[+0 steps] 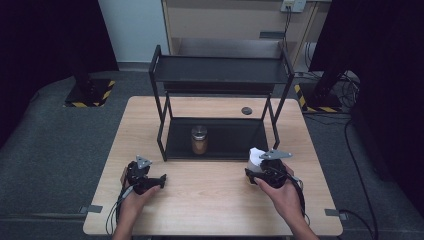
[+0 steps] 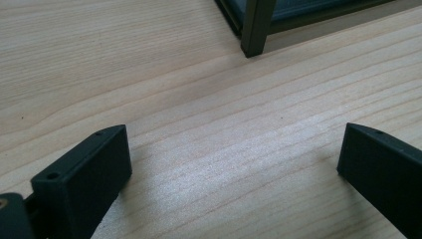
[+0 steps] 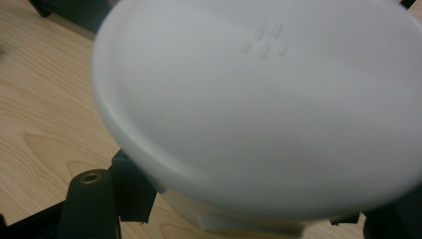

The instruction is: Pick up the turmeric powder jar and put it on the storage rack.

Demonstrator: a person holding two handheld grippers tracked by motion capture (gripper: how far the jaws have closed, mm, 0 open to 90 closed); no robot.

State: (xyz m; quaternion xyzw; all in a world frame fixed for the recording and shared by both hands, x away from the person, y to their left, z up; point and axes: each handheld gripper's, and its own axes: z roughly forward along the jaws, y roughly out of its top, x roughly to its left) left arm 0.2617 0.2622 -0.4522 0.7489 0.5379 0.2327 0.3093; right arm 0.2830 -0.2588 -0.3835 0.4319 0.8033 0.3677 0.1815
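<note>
We see the right claw (image 1: pixel 260 169) pinching a white-lidded jar (image 1: pixel 256 158) near the right front of the tabletop (image 1: pixel 210 200), just in front of the black rack (image 1: pixel 220 70). In the right gripper view the jar's white lid (image 3: pixel 268 99) sits close to the camera, with the dark jaws pressed against the jar body on either side below it. The jar is just beside the rack's front right leg, so we find little room on that side, while bare wood lies open toward the near edge.

The left claw (image 1: pixel 159 181) rests low over the left front of the tabletop with its jaws spread wide and nothing between them. In the left gripper view only bare wood (image 2: pixel 224 149) lies between the jaws, and the rack's front left leg (image 2: pixel 255 27) stands farther ahead, well apart from them.

A second jar (image 1: pixel 199 140) with a brownish fill stands upright on the rack's lower shelf (image 1: pixel 235 137), left of its middle, with free shelf to its right. The upper shelf (image 1: pixel 220 70) is bare. A small dark disc (image 1: pixel 246 110) lies on the tabletop behind the rack.
</note>
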